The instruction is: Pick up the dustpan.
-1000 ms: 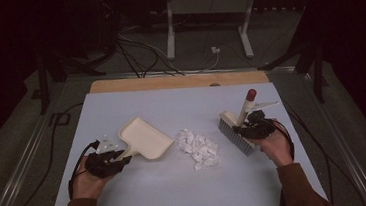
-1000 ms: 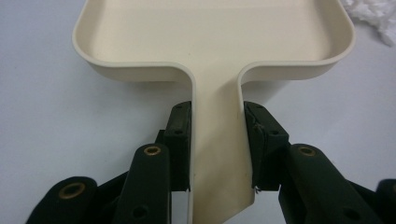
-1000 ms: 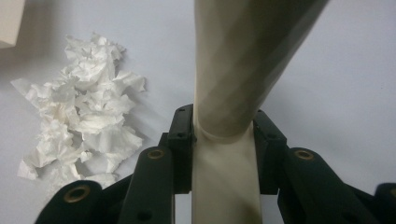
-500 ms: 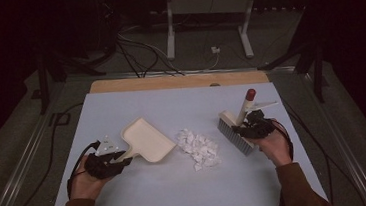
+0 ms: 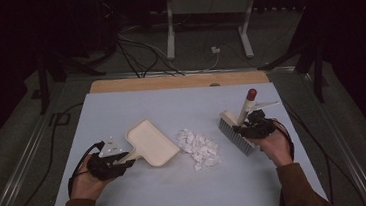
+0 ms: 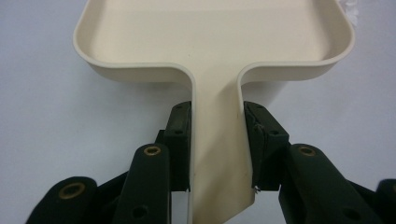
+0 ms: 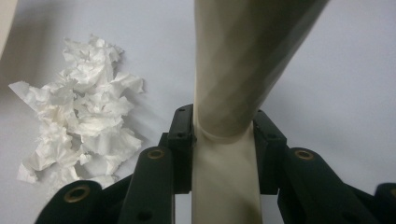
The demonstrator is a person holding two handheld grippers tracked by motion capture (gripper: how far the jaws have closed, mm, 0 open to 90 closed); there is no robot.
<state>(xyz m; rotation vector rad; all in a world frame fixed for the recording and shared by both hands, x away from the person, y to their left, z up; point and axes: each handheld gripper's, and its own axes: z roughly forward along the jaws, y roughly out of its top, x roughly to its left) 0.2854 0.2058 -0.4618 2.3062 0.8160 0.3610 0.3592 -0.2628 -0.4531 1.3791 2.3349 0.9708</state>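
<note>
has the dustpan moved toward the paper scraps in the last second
Yes, slightly. In the high view the dustpan, clamped by the left gripper, has slid right, narrowing the gap to the paper scraps, which lie where they were on the table.

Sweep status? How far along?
Done: left gripper is shut on the dustpan handle, right gripper on the brush handle. In hand: both flank the paper scraps. Left: scraps all on the table, pan empty; sweeping not started.
</note>
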